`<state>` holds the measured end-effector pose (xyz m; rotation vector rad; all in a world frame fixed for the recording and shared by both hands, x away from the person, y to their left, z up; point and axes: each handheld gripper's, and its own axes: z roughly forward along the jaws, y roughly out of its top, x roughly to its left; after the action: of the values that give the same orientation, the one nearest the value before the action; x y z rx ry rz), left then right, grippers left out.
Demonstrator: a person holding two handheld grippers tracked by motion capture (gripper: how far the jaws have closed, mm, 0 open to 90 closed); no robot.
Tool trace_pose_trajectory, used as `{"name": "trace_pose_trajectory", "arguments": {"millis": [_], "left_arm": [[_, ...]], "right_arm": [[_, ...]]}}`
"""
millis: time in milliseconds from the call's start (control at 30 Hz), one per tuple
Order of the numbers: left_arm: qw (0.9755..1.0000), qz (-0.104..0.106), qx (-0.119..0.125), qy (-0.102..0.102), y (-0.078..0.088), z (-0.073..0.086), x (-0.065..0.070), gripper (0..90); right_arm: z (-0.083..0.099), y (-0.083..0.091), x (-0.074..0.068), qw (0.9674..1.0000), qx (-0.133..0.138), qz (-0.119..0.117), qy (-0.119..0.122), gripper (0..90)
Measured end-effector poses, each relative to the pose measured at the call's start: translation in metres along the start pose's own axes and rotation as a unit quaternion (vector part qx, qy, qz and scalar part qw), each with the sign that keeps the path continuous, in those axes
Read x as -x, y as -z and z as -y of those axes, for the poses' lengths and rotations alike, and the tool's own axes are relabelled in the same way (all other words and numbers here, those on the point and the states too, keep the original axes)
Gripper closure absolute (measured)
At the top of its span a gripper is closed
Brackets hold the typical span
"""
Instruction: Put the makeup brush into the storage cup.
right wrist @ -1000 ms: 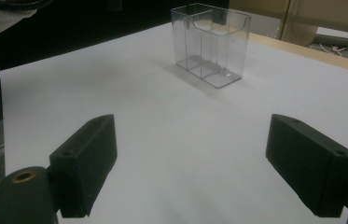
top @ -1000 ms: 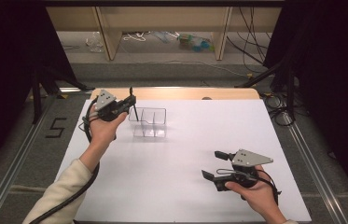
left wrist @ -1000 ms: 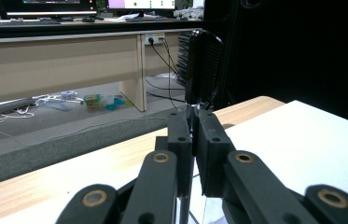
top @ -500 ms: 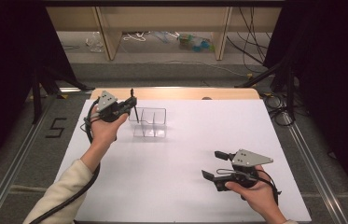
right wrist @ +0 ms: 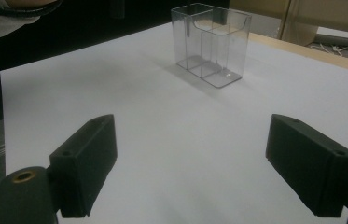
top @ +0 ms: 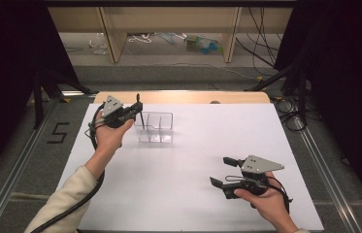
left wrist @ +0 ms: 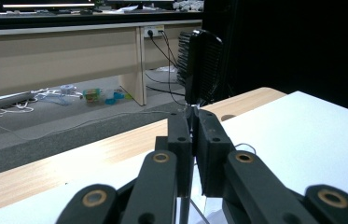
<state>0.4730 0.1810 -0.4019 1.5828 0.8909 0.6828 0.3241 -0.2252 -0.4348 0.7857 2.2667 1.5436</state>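
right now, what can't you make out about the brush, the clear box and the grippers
- Brush: in the left gripper view the shut left gripper covers most of its thin handle; in the high view the head is too small to tell.
- Clear organizer box: its dividers blur together in the high view; nothing can be told in it.
- Right gripper: jaws open; the bottom edge cuts off its body in the right gripper view.

Clear box (top: 155, 127) on table (top: 207, 145), far left; right tool (top: 221, 171) near right (well apart).
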Motion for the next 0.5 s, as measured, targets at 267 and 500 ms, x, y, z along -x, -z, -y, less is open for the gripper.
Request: {"name": "trace_pose_trajectory", "arguments": {"millis": [267,500], "left_arm": [[1.0000,-0.001,-0.004,-0.001,-0.0013,0.0031,-0.0003,84.9],[1.0000,0.000,-0.006,-0.001,-0.0029,0.0059,-0.0002,84.9]], "right_arm": [[0.0000,0.0000,0.0000,1.0000,0.000,-0.001,0.000,17.5],[0.0000,0.0000,0.0000,1.0000,0.000,-0.001,0.000,17.5]]}}
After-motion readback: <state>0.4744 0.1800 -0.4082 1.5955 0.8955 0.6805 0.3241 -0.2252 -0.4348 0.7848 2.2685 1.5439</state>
